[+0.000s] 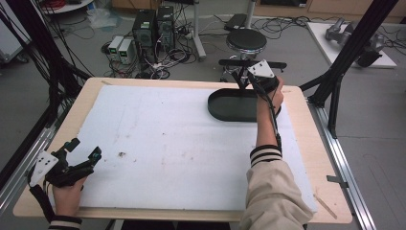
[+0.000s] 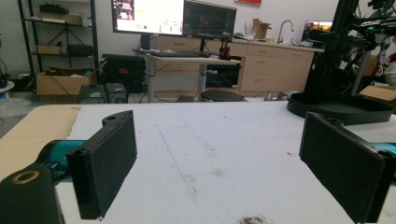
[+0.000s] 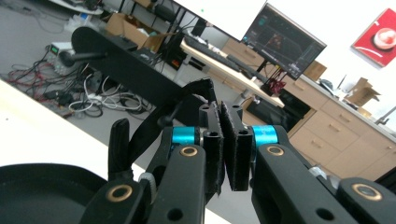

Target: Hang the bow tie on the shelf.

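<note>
left gripper [image 1: 82, 152] – jaws wide apart, nothing in them | right gripper [image 1: 244, 81] – jaws clenched on a thin black thing [image 3: 187, 100] | could tip the black tray [image 1: 230, 109]

The left gripper [image 2: 215, 163] holds its two black jaws wide apart over the stained white table sheet [image 2: 196, 140] (nothing between them); a shallow black oval plastic tray [image 2: 338, 108] lies at two o'clock.

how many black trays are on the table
1. The black tray sits at the far right of the white mat, just under the right claw. It looks empty. The left claw rests at the near left corner, far from it.
</note>
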The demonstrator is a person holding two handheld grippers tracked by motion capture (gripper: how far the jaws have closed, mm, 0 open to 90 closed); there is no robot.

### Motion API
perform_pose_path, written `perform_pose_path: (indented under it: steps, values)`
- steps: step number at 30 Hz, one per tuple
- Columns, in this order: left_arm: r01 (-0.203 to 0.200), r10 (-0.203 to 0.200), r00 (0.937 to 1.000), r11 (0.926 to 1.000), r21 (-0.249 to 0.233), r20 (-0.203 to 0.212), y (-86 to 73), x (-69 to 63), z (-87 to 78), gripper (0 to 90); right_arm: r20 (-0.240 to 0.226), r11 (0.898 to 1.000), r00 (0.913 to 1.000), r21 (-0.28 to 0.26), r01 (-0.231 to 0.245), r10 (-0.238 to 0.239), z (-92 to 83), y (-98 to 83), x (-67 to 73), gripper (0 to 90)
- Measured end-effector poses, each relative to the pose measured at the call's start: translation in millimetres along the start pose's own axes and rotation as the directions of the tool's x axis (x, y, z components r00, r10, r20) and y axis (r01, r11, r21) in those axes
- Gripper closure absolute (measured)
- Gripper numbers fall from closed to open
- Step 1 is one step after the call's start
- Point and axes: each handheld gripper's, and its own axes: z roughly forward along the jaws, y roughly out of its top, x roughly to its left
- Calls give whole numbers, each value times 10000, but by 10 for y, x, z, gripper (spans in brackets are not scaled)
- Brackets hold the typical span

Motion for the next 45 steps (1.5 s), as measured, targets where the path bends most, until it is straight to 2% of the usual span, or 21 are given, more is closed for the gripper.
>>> perform_pose_path:
  steps: [4, 6, 11, 17, 20, 22, 26, 30, 34, 36, 37, 38, 39, 42, 44, 45]
  values:
    - [-28, 28, 10000, 10000, -15, 19, 2, -5, 0, 116, 18, 9991, 10000, 417, -4, 3, 20, -33, -5, 830]
    - [-4, 4, 10000, 10000, -10, 22, 3, 0, -5, 116, 71, 9993, 9999, 357, -88, 85, 1, -21, -19, 803]
    - [18, -18, 10000, 9999, -106, -8, 21, 12, -20, 116, 71, 9991, 9999, 424, 98, -101, -72, 16, -50, 760]
    - [-9, 9, 10000, 9998, -186, -32, 49, 13, -39, 116, 247, 9998, 9997, 183, -49, 45, -246, 58, -113, 688]
    - [-4, 3, 10000, 9997, -236, -67, 66, 17, -48, 116, 2, 9993, 9999, 366, 111, -111, -434, 134, -165, 628]
    - [-29, 27, 10000, 9997, -259, -83, 76, 19, -53, 116, -65, 9995, 10000, 303, 5, -3, -555, 189, -205, 546]
    - [-10, 8, 10000, 9996, -270, -92, 87, 23, -62, 116, 148, 9974, 9974, -159, -700, 702, -839, 320, -291, 403]
    - [-3, 0, 9999, 9995, -329, -112, 127, 36, -90, 116, 134, 9923, 9935, -540, -1119, 1128, -1083, 411, -368, 346]
    - [-25, 21, 9999, 9992, -405, -105, 160, 37, -105, 116, 285, 9779, 9823, -1045, -1811, 1850, -1338, 419, -424, 291]
    - [39, -39, 10000, 9990, -440, 7, 173, 30, -103, 116, 352, 9714, 9778, -1263, -2009, 2068, -1461, 389, -439, 263]
    - [39, -39, 10000, 9990, -440, 7, 173, 30, -103, 116, 352, 9714, 9778, -1263, -2009, 2068, -1461, 389, -439, 263]
    - [30, -29, 10000, 9991, -429, 26, 176, 27, -102, 116, 330, 9656, 9745, -1463, -2149, 2219, -1596, 336, -447, 248]
    - [-4, 6, 10000, 9992, -396, 50, 183, 18, -96, 116, 360, 9636, 9733, -1535, -2189, 2268, -1641, 311, -451, 235]
    - [-7, 11, 10000, 9989, -462, 73, 195, 3, -80, 116, 137, 9427, 9589, -1876, -2760, 2835, -1817, 188, -460, 216]
    - [-22, 29, 9999, 9987, -503, 120, 204, -6, -62, 116, -152, 9229, 9450, -2102, -3225, 3267, -1928, 87, -453, 203]
    - [-22, 29, 9999, 9987, -503, 120, 204, -6, -62, 116, -455, 9097, 9361, -2238, -3499, 3489, -1978, 34, -446, 197]
